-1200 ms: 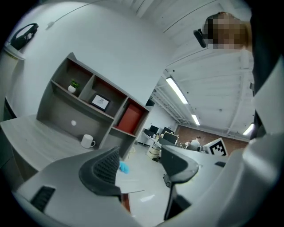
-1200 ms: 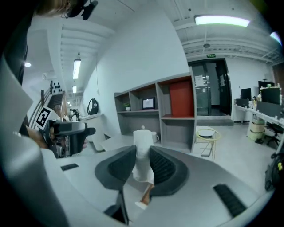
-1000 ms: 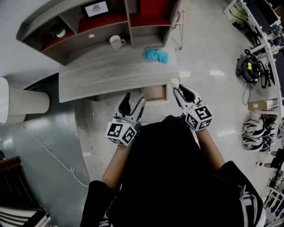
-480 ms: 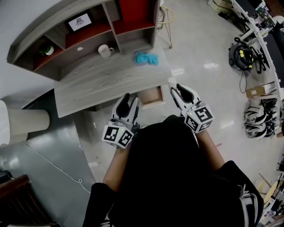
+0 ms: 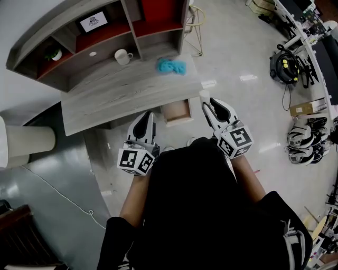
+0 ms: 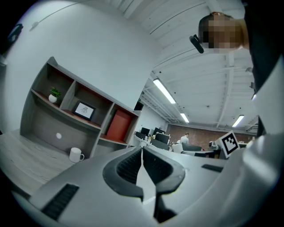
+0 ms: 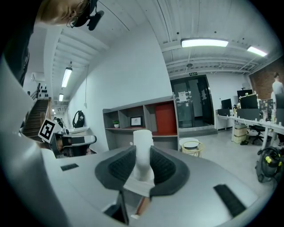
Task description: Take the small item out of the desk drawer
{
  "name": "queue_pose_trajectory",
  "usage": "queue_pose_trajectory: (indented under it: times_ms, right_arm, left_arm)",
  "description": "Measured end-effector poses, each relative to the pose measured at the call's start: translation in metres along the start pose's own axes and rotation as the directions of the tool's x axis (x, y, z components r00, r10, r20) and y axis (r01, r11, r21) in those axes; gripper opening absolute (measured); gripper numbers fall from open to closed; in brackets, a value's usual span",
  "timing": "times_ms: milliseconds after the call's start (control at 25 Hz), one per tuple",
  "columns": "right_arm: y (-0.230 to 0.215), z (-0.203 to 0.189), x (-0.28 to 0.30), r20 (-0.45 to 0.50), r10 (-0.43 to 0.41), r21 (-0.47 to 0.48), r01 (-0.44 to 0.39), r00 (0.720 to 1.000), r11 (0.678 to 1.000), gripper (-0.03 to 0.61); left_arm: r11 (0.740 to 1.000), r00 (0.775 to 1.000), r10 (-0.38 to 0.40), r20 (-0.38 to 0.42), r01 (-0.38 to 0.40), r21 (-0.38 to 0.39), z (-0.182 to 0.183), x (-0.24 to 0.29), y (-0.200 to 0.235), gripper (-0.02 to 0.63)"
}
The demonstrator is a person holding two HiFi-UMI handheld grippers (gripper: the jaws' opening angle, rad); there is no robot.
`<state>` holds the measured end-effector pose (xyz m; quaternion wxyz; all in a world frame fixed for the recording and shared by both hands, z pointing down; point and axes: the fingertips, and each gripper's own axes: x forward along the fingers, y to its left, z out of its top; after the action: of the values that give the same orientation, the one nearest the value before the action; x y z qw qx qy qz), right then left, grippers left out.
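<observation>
The grey wood desk (image 5: 116, 95) has a small drawer (image 5: 177, 111) pulled out from under its front edge. My right gripper (image 5: 207, 105) is shut on a small white cylinder (image 5: 204, 97), held to the right of the drawer. In the right gripper view the cylinder (image 7: 143, 148) stands upright between the dark pads (image 7: 119, 167). My left gripper (image 5: 148, 117) hovers left of the drawer. Its jaws have just been closing, they meet in the left gripper view (image 6: 142, 156), and nothing is between them.
On the desk lie a blue cloth (image 5: 171, 66) and a white mug (image 5: 123, 56), in front of a shelf unit (image 5: 105, 31) with a framed picture and a small plant. A wire stool (image 5: 195, 16) stands behind. Helmets (image 5: 301, 140) and bags sit on the floor at right.
The left gripper's jaws went from wide open to shut with nothing in them. The right gripper kept hold of the white cylinder and moved little.
</observation>
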<state>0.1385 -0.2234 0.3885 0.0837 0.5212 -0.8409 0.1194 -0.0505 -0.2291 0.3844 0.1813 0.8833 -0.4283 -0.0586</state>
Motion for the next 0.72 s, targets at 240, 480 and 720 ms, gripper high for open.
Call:
queue_pose_trajectory:
  times_ms: [240,480,720]
  right_arm:
    - [0.003,0.01,-0.007,0.037,0.021,0.01,-0.021,0.999,1.0,0.1]
    - [0.006,0.01,-0.011,0.059,0.036,-0.004,-0.036,0.998,0.999,0.1]
    - [0.011,0.004,-0.014,0.049,0.061,-0.013,-0.06,0.997,0.998,0.098]
  left_arm:
    - [0.999,0.999,0.04,0.007,-0.041,0.023,0.004,-0.014,-0.001,0.018]
    - [0.997,0.997,0.078,0.012,-0.078,0.004,-0.001,-0.028,-0.002,0.018]
    - [0.983,0.983,0.179,0.037,-0.18,0.023,-0.004,-0.045,0.003,0.018]
